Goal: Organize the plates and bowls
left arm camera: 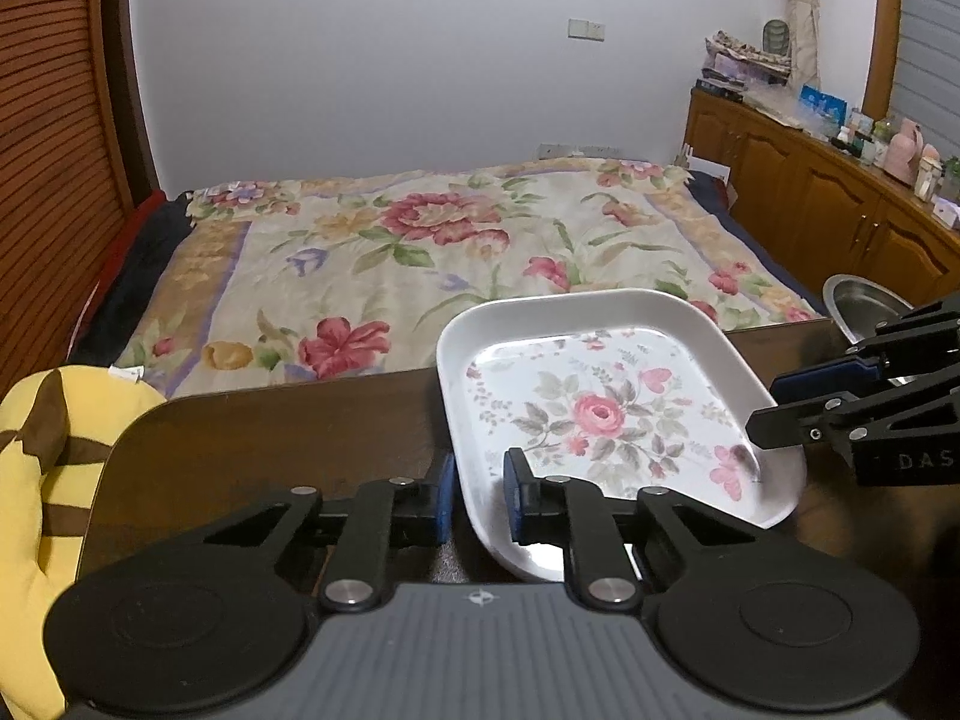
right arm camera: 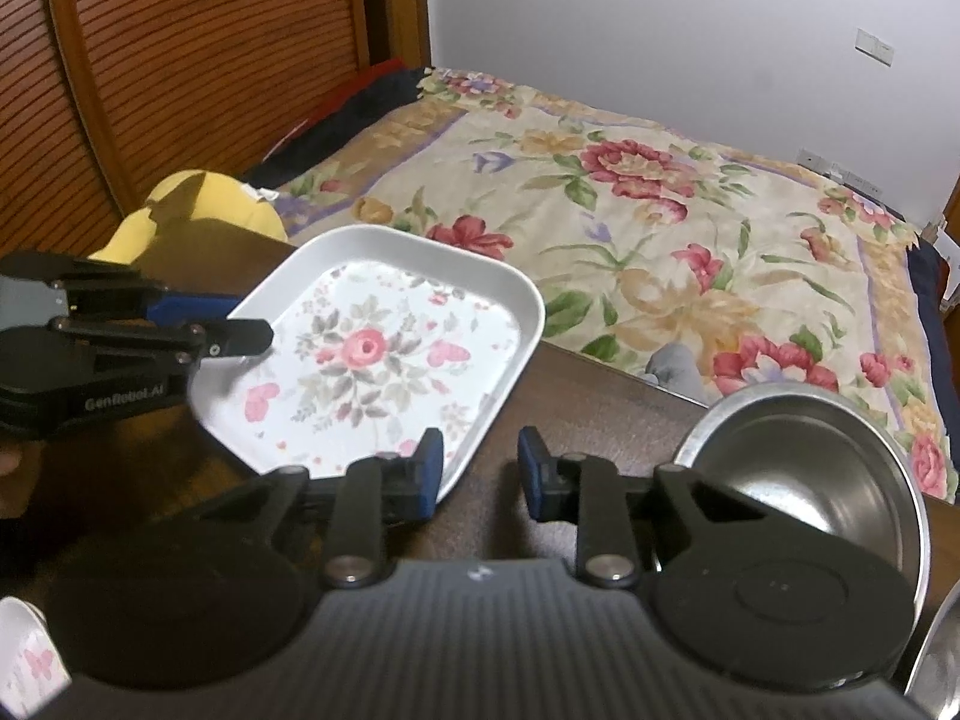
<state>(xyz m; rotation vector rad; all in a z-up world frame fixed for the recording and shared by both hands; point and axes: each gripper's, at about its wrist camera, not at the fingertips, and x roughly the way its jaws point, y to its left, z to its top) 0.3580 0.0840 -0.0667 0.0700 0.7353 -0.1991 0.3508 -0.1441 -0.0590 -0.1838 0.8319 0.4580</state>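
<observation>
A white rectangular plate with a pink rose print [left arm camera: 606, 414] lies on the dark wooden table [left arm camera: 270, 438], tilted; it also shows in the right wrist view [right arm camera: 384, 354]. My left gripper [left arm camera: 477, 495] straddles the plate's near-left rim, one pad outside and one inside, jaws a little apart around it. My right gripper [right arm camera: 480, 468] is open; its left finger is over the plate's near corner, its right finger over bare table. It shows from the side in the left wrist view [left arm camera: 774, 405] over the plate's right rim. A steel bowl [right arm camera: 810, 480] stands to its right.
A bed with a floral quilt [left arm camera: 450, 252] lies beyond the table's far edge. A yellow plush toy [left arm camera: 42, 450] sits at the table's left end. A second floral dish edge [right arm camera: 30, 666] and another steel rim [right arm camera: 936, 660] show in the corners. A wooden cabinet [left arm camera: 810, 198] stands at right.
</observation>
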